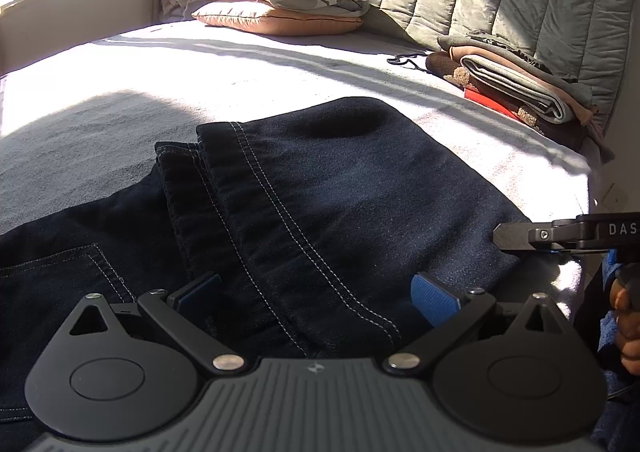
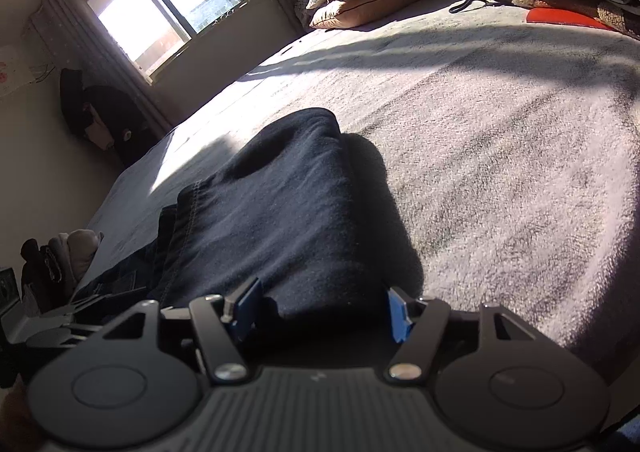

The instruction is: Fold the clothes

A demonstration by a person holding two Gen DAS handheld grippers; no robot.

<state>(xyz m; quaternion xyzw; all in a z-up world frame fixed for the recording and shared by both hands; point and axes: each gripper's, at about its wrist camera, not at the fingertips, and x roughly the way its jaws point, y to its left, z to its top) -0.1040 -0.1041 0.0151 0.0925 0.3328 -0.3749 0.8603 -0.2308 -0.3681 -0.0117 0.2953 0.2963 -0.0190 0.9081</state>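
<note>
So the jeans (image 1: 320, 192) lie on the bed (image 1: 120, 72) folded over once; I judge another fold remains. My left gripper (image 1: 316, 292) and right gripper (image 2: 320, 312) both gape wide (nothing held), low over the denim.

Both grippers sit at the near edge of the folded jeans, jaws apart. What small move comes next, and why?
Probably shut both jaws on the jeans: the left gripper and right gripper each straddle the near edge, open, holding nothing yet.
</note>
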